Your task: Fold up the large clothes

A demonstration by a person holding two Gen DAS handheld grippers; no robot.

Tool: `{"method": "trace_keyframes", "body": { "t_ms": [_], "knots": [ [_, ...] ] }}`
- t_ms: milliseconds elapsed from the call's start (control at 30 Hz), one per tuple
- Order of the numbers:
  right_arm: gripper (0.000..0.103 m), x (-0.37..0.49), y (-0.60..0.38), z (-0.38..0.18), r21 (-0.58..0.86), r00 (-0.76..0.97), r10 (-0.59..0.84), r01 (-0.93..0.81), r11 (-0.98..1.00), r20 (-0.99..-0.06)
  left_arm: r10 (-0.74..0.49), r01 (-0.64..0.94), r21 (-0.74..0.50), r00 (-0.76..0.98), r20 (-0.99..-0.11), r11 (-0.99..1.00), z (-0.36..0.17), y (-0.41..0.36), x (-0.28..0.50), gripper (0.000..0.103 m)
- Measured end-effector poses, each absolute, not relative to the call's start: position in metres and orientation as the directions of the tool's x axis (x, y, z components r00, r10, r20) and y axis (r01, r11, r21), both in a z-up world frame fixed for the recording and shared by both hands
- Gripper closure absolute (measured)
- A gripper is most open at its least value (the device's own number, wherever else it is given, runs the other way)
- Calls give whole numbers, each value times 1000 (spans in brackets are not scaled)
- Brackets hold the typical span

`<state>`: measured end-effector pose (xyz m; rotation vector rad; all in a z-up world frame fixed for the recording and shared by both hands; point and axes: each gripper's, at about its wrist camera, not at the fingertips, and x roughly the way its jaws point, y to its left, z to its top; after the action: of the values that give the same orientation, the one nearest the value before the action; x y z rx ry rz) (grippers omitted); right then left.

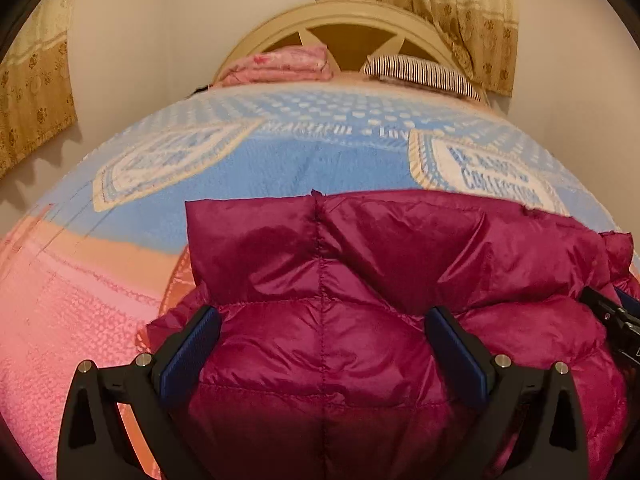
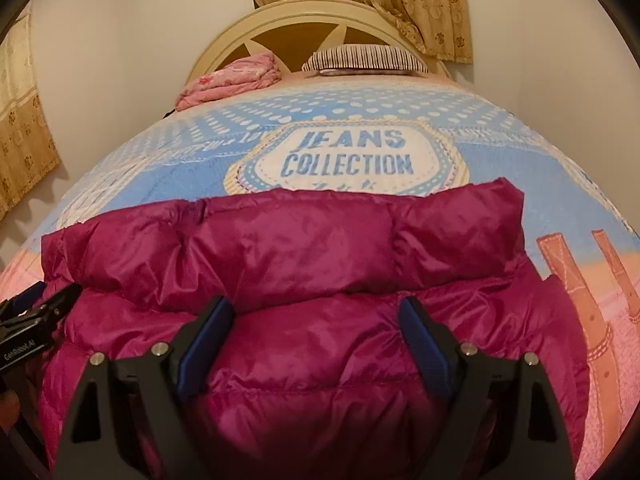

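Observation:
A magenta quilted puffer jacket (image 1: 360, 280) lies folded in layers on the bed, near its front edge; it also shows in the right wrist view (image 2: 304, 264). My left gripper (image 1: 322, 316) is open, its blue-padded fingers spread over the jacket's left part, just above or resting on it. My right gripper (image 2: 316, 304) is open too, fingers spread over the jacket's right part. The right gripper shows at the right edge of the left wrist view (image 1: 616, 316), and the left gripper at the left edge of the right wrist view (image 2: 36, 312).
The bed carries a blue and pink blanket (image 2: 348, 156) printed "JEANS COLLECTION". A folded pink quilt (image 1: 280, 66) and a striped pillow (image 1: 420, 70) lie at the cream headboard (image 2: 320, 20). Beige curtains (image 1: 440, 4) hang behind and at the left wall.

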<state>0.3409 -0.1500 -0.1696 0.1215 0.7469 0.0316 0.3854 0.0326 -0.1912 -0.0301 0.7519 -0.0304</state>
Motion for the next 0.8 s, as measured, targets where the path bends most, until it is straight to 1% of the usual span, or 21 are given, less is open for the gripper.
{"method": "trace_keyframes", "body": {
  "t_ms": [167,467,800],
  "knots": [
    [15,344,-153,-176,138,721,77,26,990,-689,-74,21,-83,694,-716,996,-200,38,395,1],
    [14,352,-152,-184,129,686,67,40,991,-725,-66,21,-69,661,-748,997,-207,36,400,1],
    [13,355,-150,-189,120,664,62,43,992,-745,-66,21,-69,654,-753,997,-208,37,401,1]
  ]
}}
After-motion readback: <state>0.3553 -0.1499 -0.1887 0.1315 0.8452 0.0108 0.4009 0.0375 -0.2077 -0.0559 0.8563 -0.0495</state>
